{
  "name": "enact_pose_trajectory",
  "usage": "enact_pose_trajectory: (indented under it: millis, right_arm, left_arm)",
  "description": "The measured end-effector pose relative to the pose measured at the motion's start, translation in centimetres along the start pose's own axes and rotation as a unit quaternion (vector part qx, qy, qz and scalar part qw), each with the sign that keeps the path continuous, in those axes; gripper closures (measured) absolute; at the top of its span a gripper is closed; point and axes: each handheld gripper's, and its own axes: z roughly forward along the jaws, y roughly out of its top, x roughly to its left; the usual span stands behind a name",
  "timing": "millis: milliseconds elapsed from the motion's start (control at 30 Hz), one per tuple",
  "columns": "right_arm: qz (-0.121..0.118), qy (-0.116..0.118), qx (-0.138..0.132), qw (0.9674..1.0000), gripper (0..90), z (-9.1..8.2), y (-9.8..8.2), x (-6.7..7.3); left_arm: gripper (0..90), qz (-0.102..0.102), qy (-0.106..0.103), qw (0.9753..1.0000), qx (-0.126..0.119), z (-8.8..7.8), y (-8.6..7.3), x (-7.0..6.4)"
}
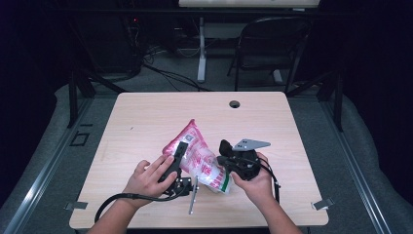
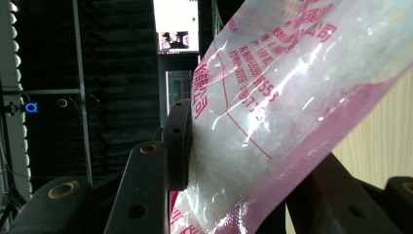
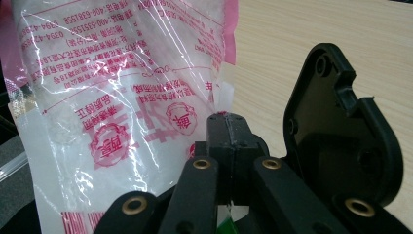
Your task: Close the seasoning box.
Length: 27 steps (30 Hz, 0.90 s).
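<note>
Left gripper (image 1: 179, 155): clamped across pink-printed bag (image 1: 198, 158) | right gripper (image 1: 225, 157): pinched tight on bag's corner | bag between both, above desk (image 1: 146, 117)

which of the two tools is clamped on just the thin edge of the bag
The right tool: its jaws meet on the bag edge; the left tool straddles the full body.

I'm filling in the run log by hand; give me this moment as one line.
scene: bag over table | left gripper: clamped across bag | right gripper: shut on bag's edge | hands: steady
</note>
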Motion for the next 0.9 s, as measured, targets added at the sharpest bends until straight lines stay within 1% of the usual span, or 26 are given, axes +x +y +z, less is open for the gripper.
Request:
enact_pose_trajectory:
  millis: [167, 233, 367, 433, 667, 900]
  right_arm:
    - [0.001, 0.000, -0.002, 1.0000, 90.0, 0.01, 0.00, -0.09]
    - [0.002, 0.000, -0.002, 1.0000, 90.0, 0.02, -0.01, -0.13]
    - [0.002, -0.001, -0.001, 1.0000, 90.0, 0.02, 0.00, -0.17]
    - [0.002, -0.001, -0.002, 1.0000, 90.0, 0.03, 0.00, -0.18]
    - [0.005, 0.000, 0.000, 1.0000, 90.0, 0.13, -0.03, -0.28]
    - [0.005, 0.000, 0.001, 1.0000, 90.0, 0.17, -0.05, -0.31]
  left_arm:
    - [63.7, 0.004, 0.002, 1.0000, -0.004, 0.09, 0.12, 0.15]
    - [63.7, 0.001, 0.000, 1.0000, -0.003, 0.11, 0.15, 0.16]
    - [63.8, 0.006, -0.001, 1.0000, -0.003, 0.14, 0.18, 0.33]
    - [63.8, 0.003, 0.000, 1.0000, -0.005, 0.13, 0.20, 0.35]
    - [63.9, 0.008, 0.001, 1.0000, -0.005, 0.17, 0.28, 0.36]
    - [64.0, 0.006, 0.002, 1.0000, -0.006, 0.19, 0.31, 0.40]
